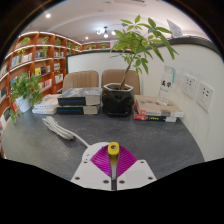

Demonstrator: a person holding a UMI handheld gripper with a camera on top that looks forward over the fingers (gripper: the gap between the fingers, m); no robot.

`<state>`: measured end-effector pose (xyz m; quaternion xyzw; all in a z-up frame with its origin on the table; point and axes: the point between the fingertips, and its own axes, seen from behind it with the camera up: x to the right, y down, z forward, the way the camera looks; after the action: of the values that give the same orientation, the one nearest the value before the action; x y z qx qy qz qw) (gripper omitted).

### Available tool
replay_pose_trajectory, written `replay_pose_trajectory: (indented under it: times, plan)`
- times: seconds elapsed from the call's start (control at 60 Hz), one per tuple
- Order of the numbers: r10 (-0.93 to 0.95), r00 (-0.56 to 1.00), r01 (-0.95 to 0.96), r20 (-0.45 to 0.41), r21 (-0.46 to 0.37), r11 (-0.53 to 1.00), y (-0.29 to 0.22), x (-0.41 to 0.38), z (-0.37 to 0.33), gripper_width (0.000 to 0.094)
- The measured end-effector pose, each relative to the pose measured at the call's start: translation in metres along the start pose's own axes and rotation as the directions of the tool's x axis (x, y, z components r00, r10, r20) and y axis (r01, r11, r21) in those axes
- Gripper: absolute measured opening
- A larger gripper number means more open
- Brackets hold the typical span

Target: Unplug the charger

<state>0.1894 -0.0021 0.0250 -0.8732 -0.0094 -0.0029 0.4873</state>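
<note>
A grey table point(150, 140) fills the middle of the frame. At its far edge, centre, stands a black pot point(117, 100) with a leafy plant point(140, 42) rising toward the top of the frame. Left of the pot lies a stack of dark flat boxes point(78, 100), with two tan chair backs point(82, 79) behind it. Further left sits a smaller green plant point(25, 90), and behind that, in the upper left, bookshelves point(35, 55) with orange edges line the wall. A white elongated object point(62, 128) lies on the table at lower left. Right of the pot rests a pile of books point(157, 108).

On the white wall at right are wall sockets point(196, 90); something white sits at the nearer plate point(168, 85), but whether this is the charger cannot be told.

The gripper point(112, 160) is at the bottom centre, its magenta pads point(100, 155) drawn close together around a small yellow piece point(113, 149), and holding nothing else that can be seen.
</note>
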Motion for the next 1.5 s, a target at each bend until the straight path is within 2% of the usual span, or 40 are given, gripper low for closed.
replay_pose_trajectory:
  times: [0.117, 0.167, 0.217, 0.233, 0.267, 0.3, 0.367, 0.433, 0.467, 0.617, 0.717, 0.833, 0.867, 0.917, 1.017, 1.05, 1.067, 1.083, 1.15, 1.2, 1.233, 1.317, 1.5]
  plan:
    - [0.022, 0.999, -0.018, 0.049, -0.080, 0.997, -0.005, -0.003, -0.003, 0.0019]
    - [0.066, 0.994, -0.069, 0.091, 0.034, 0.997, -0.068, 0.002, -0.019, 0.0019]
    - [0.056, 0.998, -0.063, 0.043, 0.204, 0.977, -0.155, 0.037, -0.049, 0.0019]
    - [0.062, 0.997, -0.071, 0.043, 0.242, 0.968, -0.186, 0.045, -0.061, 0.0019]
    - [0.093, 0.994, -0.105, 0.053, 0.313, 0.944, -0.218, 0.055, -0.088, 0.0023]
    - [0.138, 0.988, -0.156, 0.075, 0.349, 0.924, -0.243, 0.068, -0.106, 0.0027]
    - [0.183, 0.976, -0.212, 0.115, 0.362, 0.908, -0.265, 0.094, -0.119, 0.0035]
    - [0.174, 0.982, -0.191, 0.080, 0.324, 0.927, -0.244, 0.118, -0.108, 0.0035]
    - [0.168, 0.985, -0.174, 0.046, 0.286, 0.942, -0.212, 0.129, -0.097, 0.0036]
    - [0.192, 0.981, -0.192, -0.001, -0.010, 0.981, -0.082, 0.151, -0.027, 0.0036]
    - [0.187, 0.982, -0.188, -0.024, -0.125, 0.974, -0.015, 0.154, -0.003, 0.0037]
    - [0.209, 0.978, -0.210, -0.027, -0.191, 0.959, 0.027, 0.151, 0.011, 0.0041]
    - [0.237, 0.971, -0.236, -0.017, -0.164, 0.958, 0.023, 0.150, 0.013, 0.0042]
    - [0.239, 0.971, -0.238, -0.016, -0.178, 0.955, 0.023, 0.151, 0.014, 0.0041]
    - [0.261, 0.964, -0.264, -0.039, -0.188, 0.946, 0.023, 0.153, 0.018, 0.0147]
    - [0.263, 0.963, -0.270, -0.061, -0.201, 0.942, 0.026, 0.157, 0.018, 0.0273]
    - [0.259, 0.963, -0.268, -0.071, -0.209, 0.940, 0.025, 0.162, 0.017, 0.0407]
    - [0.253, 0.963, -0.266, -0.088, -0.207, 0.941, 0.026, 0.163, 0.017, 0.0438]
    - [0.214, 0.967, -0.235, -0.135, -0.165, 0.958, 0.013, 0.174, 0.010, 0.0673]
    - [0.186, 0.970, -0.207, -0.159, -0.126, 0.970, -0.003, 0.178, -0.001, 0.0768]
    - [0.175, 0.969, -0.194, -0.178, -0.096, 0.976, -0.016, 0.180, -0.011, 0.0800]
    - [0.164, 0.968, -0.172, -0.192, -0.026, 0.985, -0.051, 0.171, -0.047, 0.0803]
    - [0.213, 0.970, -0.201, -0.117, 0.102, 0.974, -0.117, 0.102, -0.146, 0.0851]
